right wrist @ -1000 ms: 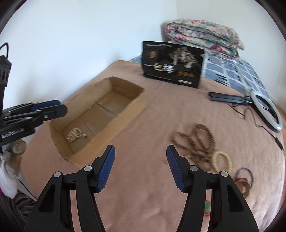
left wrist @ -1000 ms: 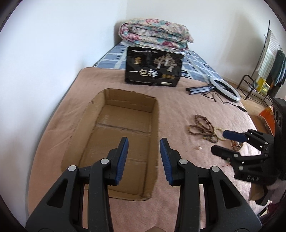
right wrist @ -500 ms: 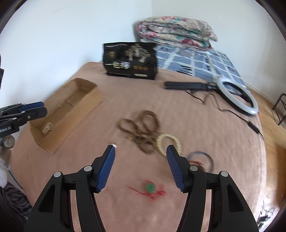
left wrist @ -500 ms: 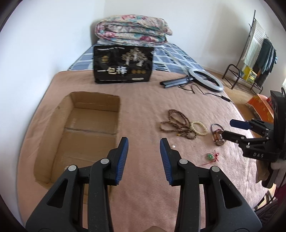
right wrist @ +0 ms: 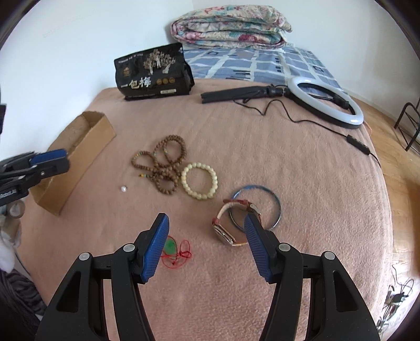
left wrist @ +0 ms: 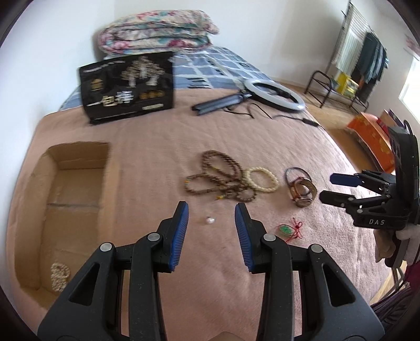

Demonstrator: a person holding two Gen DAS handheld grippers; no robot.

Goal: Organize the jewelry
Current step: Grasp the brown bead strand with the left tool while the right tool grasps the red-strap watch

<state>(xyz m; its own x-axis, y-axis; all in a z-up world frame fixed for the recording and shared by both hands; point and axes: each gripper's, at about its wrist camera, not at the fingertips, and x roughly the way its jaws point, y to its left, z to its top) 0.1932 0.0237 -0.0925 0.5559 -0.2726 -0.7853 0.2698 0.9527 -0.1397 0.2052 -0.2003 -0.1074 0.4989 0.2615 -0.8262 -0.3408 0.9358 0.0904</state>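
Jewelry lies on a pink blanket: brown bead necklaces (left wrist: 219, 175) (right wrist: 162, 164), a cream bead bracelet (left wrist: 261, 179) (right wrist: 199, 181), a watch (right wrist: 227, 225) (left wrist: 302, 191) lying on a blue bangle (right wrist: 273, 204), a green pendant on red cord (right wrist: 173, 248) (left wrist: 288, 229), and a small white bead (left wrist: 210, 219) (right wrist: 123, 188). A cardboard box (left wrist: 39, 183) (right wrist: 86, 147) at left holds a cream bracelet (left wrist: 59, 275). My left gripper (left wrist: 211, 217) is open, with the white bead between its fingertips. My right gripper (right wrist: 207, 223) is open above the blanket, the pendant by its left finger and the watch by its right finger.
A black snack bag (right wrist: 152, 73) stands at the back. A ring light with stand and cable (right wrist: 325, 102) lies at back right. A folded quilt (right wrist: 231, 23) lies on the far bedding. A clothes rack (left wrist: 351, 65) and an orange box (left wrist: 372, 136) stand beyond the bed's right edge.
Both grippers have swung right, away from the box and over the loose jewelry. The left one now frames the white bead; the right one has come down near the pendant and watch.
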